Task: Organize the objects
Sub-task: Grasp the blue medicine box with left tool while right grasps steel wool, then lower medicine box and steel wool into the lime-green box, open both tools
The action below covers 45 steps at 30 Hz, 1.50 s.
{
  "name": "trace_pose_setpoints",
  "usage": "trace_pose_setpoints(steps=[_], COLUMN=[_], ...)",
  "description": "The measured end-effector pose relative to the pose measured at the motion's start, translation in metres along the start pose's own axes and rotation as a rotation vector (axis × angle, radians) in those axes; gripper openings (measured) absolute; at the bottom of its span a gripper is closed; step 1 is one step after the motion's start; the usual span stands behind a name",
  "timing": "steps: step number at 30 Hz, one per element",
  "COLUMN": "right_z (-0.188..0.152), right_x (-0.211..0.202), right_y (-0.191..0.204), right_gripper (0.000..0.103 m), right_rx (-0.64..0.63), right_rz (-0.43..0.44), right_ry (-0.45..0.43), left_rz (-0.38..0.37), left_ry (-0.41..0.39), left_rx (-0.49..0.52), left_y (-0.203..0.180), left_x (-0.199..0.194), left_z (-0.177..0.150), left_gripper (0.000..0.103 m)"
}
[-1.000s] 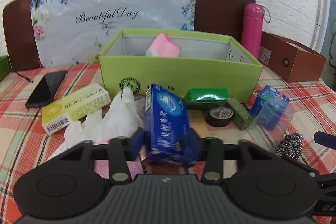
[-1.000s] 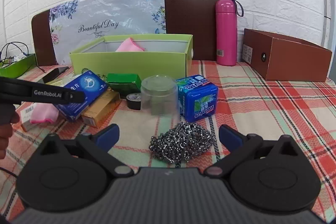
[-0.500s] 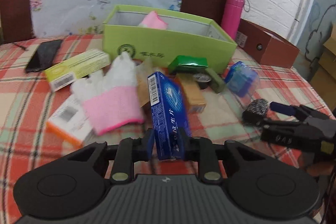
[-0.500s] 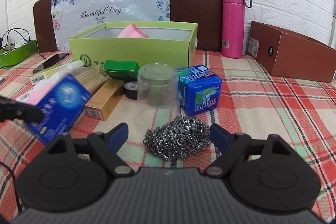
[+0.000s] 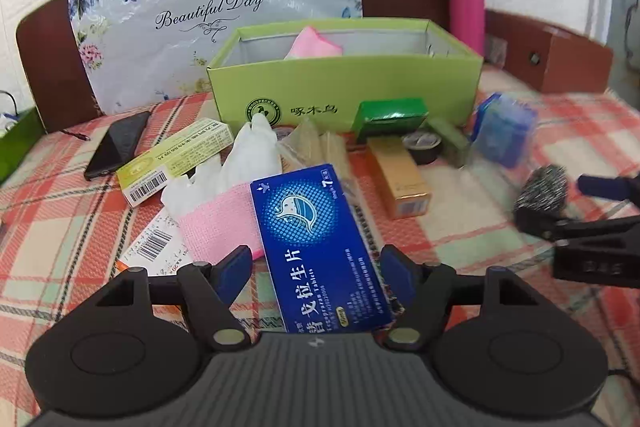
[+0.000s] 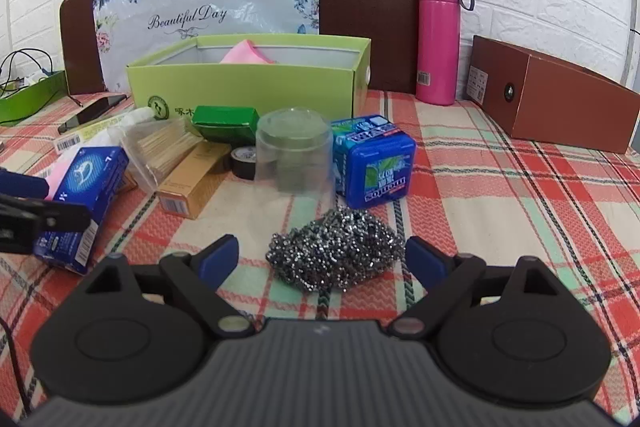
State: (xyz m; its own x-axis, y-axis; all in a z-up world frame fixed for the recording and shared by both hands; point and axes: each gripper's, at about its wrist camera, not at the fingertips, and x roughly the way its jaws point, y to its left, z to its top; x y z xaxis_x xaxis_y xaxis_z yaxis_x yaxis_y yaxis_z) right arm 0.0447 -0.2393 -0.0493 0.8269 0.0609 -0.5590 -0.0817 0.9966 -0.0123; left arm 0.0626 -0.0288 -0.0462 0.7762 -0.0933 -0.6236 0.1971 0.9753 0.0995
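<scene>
A blue tablet box lies face up between the fingers of my left gripper. Its jaws are opening and the pads stand just off the box's sides. In the right wrist view the same blue tablet box leans tilted on the plaid tablecloth. A steel wool scourer sits on the cloth between the fingers of my right gripper. Those jaws are also opening and do not touch it. At the back is the open green box with a pink cloth inside.
In front of the green box lie a white and pink glove, a yellow-green carton, a phone, a gold box, a tape roll, a clear cup and a blue tub. A pink bottle and a brown box stand back right.
The left gripper held the blue box edge-on in tight jaws; the jaws have spread and the box now lies flat, face up. The right gripper has stayed over the scourer.
</scene>
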Motion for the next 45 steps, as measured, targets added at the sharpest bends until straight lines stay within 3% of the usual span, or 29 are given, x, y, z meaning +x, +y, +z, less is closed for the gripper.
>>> trace_pose_setpoints(steps=[3,6,10,12,14,19,25,31,37,45], right_z=[0.000,0.001,0.004,0.004,0.002,-0.002,-0.002,0.012,0.044,0.098], right_x=[0.003,0.007,0.014,0.017,0.019,0.013,-0.005,-0.036,-0.063,-0.044], right_y=[-0.001,0.000,0.001,0.001,-0.002,-0.008,-0.006,-0.006,-0.009,-0.005], right_gripper=[0.091,0.091,0.091,0.081,0.063,0.049,0.048,0.048,0.048,0.048], right_rx=[0.005,0.003,0.019,0.020,0.035,0.054,0.041,0.046,0.044,-0.041], right_rz=[0.002,0.004,0.005,-0.006,-0.020,-0.016,-0.001,0.085,0.149,0.182], right_ry=[0.006,0.009,0.014,0.030,0.040,0.043,0.043,0.018,-0.069,-0.136], left_rz=[0.034,-0.001,-0.070,-0.061,-0.049,-0.047,-0.084,-0.147,-0.194,-0.228], left_ry=[0.006,0.028,0.049,0.050,0.046,0.055,0.033,-0.021,-0.111,-0.207], left_rx=[0.022,-0.005,-0.018,-0.007,-0.006,-0.051,-0.048,-0.052,-0.062,-0.057], left_y=[-0.004,0.000,0.002,0.000,0.001,0.008,0.010,0.017,0.023,0.028], left_x=[0.008,0.013,0.016,0.014,0.013,0.017,0.004,-0.022,-0.043,-0.040], left_z=[-0.002,-0.003,-0.007,-0.008,-0.008,-0.008,-0.005,0.006,0.032,0.084], left_gripper=[0.074,0.074,0.066,0.066,0.066,0.065,0.061,0.061,0.061,0.061])
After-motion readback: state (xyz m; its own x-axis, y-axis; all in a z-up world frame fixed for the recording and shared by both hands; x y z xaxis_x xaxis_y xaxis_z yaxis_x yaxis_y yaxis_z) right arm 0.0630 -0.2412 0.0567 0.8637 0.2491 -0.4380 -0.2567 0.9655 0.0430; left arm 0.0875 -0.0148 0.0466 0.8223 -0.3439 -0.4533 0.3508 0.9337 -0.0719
